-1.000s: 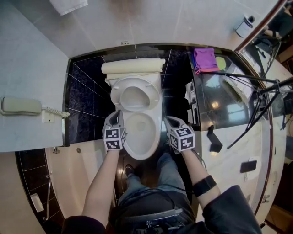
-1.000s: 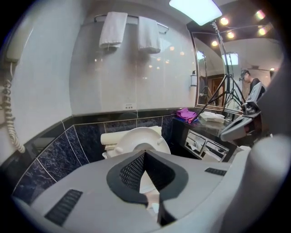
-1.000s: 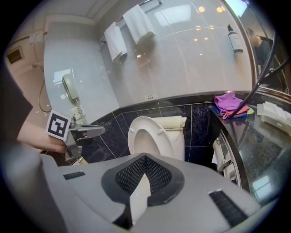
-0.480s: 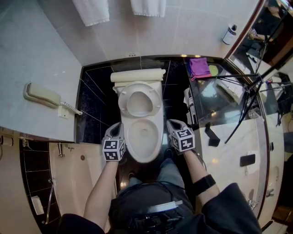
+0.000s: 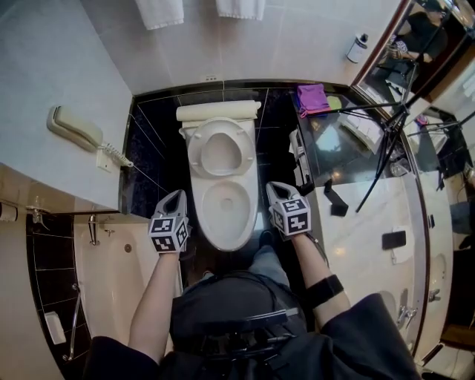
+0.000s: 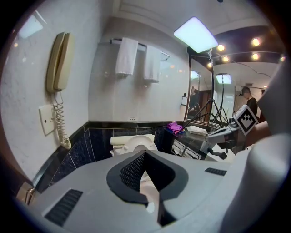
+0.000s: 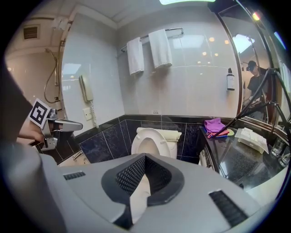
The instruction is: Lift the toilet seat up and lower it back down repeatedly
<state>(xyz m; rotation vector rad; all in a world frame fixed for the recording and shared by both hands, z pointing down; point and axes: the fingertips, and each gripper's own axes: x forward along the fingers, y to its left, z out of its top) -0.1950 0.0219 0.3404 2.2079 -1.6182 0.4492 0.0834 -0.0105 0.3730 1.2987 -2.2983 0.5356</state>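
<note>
The white toilet has its seat [image 5: 194, 152] raised, leaning back against the tank, and the bowl rim [image 5: 204, 219] lies bare below it. My left gripper [image 5: 177, 194] hovers left of the bowl, apart from it, shut and holding nothing. Right of the bowl, my right gripper [image 5: 272, 187] is also shut and empty, clear of the rim. In the left gripper view the raised seat [image 6: 135, 144] shows beyond the closed gripper [image 6: 143, 153]. The right gripper view looks past its gripper [image 7: 144, 155] to the upright seat [image 7: 137, 142].
A wall phone [image 5: 74, 128] hangs at the left above the bathtub [image 5: 111, 274]. Towels [image 5: 159, 11] hang behind the toilet. To the right, a glass counter [image 5: 349, 148] carries a purple cloth [image 5: 312, 96], and a tripod [image 5: 386, 141] stands over it. The person's legs stand before the bowl.
Both grippers have drawn away from the bowl's sides and risen, the left one moving further left. The seat has stayed upright. The head view has shifted.
</note>
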